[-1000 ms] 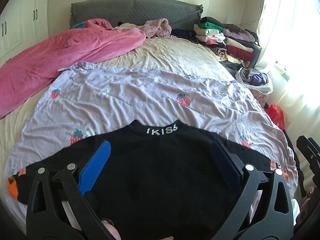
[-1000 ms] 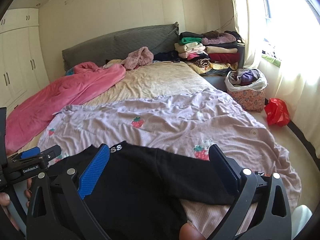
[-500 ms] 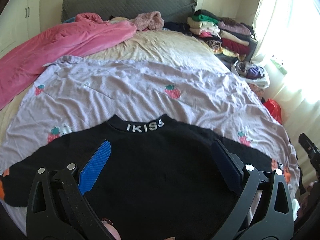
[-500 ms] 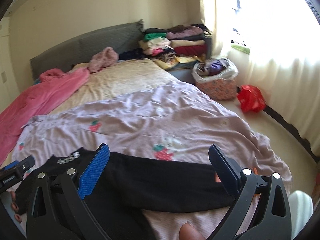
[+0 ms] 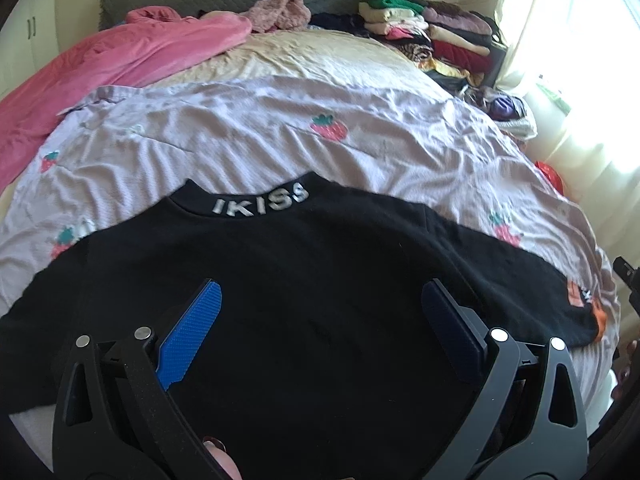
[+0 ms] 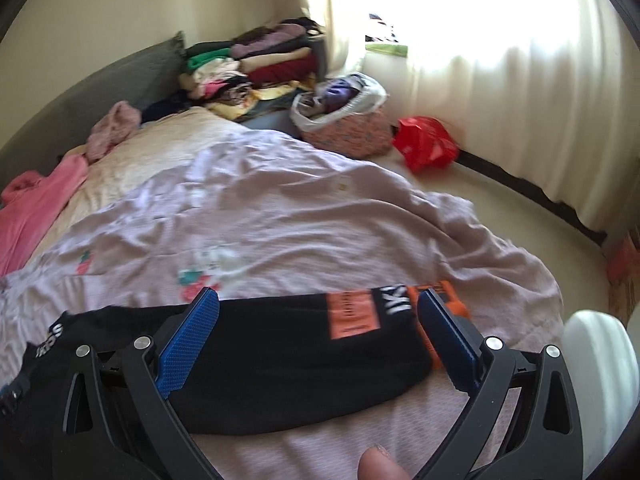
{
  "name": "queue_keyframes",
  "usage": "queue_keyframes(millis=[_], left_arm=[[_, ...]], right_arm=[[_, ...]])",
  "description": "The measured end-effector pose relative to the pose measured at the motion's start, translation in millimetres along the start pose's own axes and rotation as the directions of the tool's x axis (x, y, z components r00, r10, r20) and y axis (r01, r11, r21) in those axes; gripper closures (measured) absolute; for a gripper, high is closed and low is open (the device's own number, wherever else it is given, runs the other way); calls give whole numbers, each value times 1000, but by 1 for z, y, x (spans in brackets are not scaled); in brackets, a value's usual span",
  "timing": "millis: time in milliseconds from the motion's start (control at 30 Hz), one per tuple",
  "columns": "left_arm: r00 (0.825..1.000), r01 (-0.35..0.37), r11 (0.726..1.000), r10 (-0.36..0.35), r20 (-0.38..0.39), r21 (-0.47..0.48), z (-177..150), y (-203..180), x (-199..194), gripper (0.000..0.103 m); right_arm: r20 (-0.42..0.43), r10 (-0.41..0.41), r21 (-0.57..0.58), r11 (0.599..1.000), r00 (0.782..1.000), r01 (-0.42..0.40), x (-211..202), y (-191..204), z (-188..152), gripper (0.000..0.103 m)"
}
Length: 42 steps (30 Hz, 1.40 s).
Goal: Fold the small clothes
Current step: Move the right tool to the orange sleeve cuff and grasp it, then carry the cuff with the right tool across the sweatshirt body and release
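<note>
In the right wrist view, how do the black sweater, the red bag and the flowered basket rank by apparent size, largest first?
1. black sweater, though it lies nearest the camera, which enlarges it.
2. flowered basket.
3. red bag, slightly smaller than the basket; the margin is small.

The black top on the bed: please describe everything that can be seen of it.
The black top lies flat on the lilac strawberry-print sheet, collar away from the cameras, with pale "IKISS" lettering on the collar. It looks like soft knit. Its sleeve stretches sideways, ending in orange patches and an orange cuff. Neither open gripper grips it.
</note>
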State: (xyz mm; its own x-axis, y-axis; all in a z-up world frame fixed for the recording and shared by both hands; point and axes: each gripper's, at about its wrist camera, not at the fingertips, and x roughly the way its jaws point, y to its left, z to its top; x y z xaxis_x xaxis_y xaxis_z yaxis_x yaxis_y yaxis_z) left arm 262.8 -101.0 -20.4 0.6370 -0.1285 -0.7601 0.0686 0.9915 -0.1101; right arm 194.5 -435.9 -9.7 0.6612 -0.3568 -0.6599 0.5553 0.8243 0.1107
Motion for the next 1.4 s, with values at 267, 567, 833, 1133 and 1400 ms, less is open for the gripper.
queue_keyframes(millis=[267, 567, 833, 1133, 1400], left_arm=[[999, 1, 999, 1, -33, 48, -11, -15, 23, 9], [998, 19, 999, -15, -67, 48, -15, -15, 48, 9], [997, 22, 999, -20, -79, 29, -20, -9, 54, 9], [998, 32, 999, -32, -56, -3, -17, 7, 34, 9], [998, 50, 997, -52, -35, -57, -15, 25, 18, 9]], right_arm=[[-52, -69, 114, 991, 996, 74, 31, -50, -7, 4], [-144, -82, 171, 979, 986, 107, 72, -75, -16, 4], [-164, -76, 137, 986, 983, 99, 80, -72, -19, 78], [-35, 87, 54, 995, 996, -85, 42, -41, -8, 97], [48, 331, -2, 943, 942, -332, -5, 1, 3, 97]])
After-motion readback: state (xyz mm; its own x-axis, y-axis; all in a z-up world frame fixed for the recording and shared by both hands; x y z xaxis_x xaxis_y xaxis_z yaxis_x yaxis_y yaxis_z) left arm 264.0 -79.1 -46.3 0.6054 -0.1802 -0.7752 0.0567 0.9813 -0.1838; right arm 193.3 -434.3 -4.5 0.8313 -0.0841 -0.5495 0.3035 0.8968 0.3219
